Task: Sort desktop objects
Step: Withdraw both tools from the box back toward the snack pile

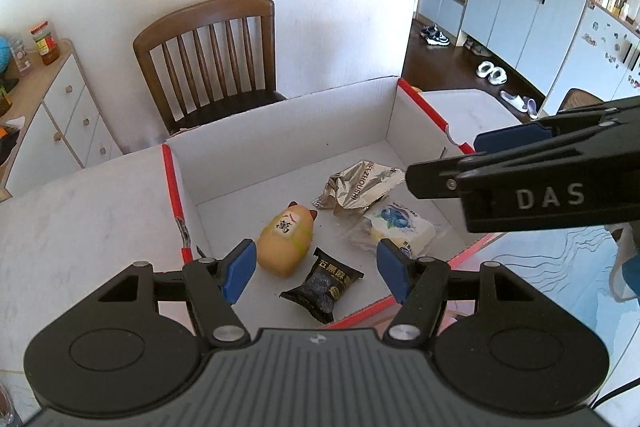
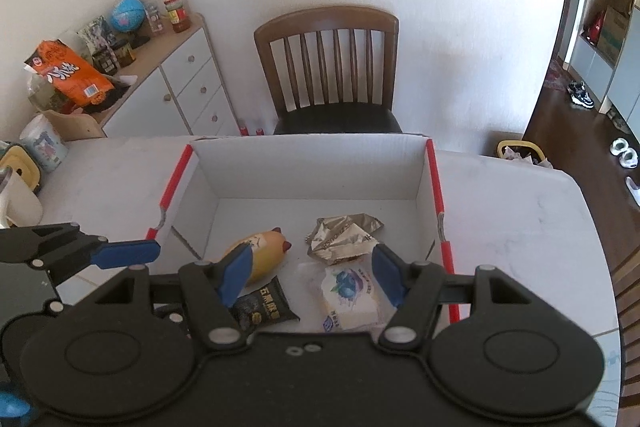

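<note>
Sitting on the pale marbled table (image 2: pixel 500 211), an open white cardboard box with red-taped edges (image 2: pixel 312 167) held all four things of the task. A yellow cat-shaped figurine with red ears and a white label (image 1: pixel 285 241) lay on its side toward the left of the box floor. A crumpled silver foil wrapper (image 1: pixel 358 187) lay farther back and to the right of it, and its near edge appeared to overlap a clear-wrapped white packet printed with a blue flower (image 1: pixel 398 227). A small black snack sachet with gold lettering (image 1: pixel 322 285) lay nearest the front wall, just beside the figurine.

The left gripper (image 1: pixel 316 271) hung above the front part of the box, its blue-padded fingers (image 1: pixel 240 269) spread apart with nothing between them; the sachet and figurine showed in the gap, down on the box floor. The right gripper (image 2: pixel 310 277) hung likewise over the near side of the box, its blue fingers (image 2: pixel 386 273) spread wide and gripping nothing, the flower packet and sachet visible below. Each gripper appeared at the edge of the other's view.

Behind the table stood a brown wooden slat-backed chair with a dark seat (image 2: pixel 332 75) against a white wall, and a white drawer cabinet with a wooden top (image 2: pixel 188 83) carried jars, a blue globe and an orange bag
</note>
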`<action>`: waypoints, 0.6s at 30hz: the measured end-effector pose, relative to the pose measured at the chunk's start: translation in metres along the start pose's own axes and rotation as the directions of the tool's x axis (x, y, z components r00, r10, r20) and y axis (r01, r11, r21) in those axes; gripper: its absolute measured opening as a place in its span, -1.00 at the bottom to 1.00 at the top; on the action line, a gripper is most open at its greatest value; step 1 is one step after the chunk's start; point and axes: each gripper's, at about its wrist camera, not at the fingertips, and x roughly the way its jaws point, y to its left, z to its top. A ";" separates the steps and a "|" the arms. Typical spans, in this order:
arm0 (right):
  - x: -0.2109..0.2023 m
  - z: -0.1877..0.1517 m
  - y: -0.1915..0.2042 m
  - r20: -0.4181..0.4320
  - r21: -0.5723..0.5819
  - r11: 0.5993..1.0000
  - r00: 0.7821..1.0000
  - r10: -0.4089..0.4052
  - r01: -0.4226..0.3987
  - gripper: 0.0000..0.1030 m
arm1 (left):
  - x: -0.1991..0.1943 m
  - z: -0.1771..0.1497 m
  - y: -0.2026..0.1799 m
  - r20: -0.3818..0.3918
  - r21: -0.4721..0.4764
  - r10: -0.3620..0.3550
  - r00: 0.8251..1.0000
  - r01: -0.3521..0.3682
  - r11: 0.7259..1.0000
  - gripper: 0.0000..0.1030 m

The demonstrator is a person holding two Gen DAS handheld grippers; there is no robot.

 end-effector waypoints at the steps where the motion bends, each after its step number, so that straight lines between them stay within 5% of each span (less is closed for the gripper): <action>1: -0.004 -0.002 -0.001 0.006 0.000 1.000 1.000 0.002 -0.002 0.28 | -0.003 -0.001 0.000 0.005 0.000 -0.003 1.000 0.003 1.000 0.27; 18: -0.059 -0.035 0.000 0.105 -0.012 1.000 0.994 0.023 -0.022 0.28 | -0.050 -0.027 -0.012 0.101 0.010 -0.015 0.995 0.014 1.000 0.27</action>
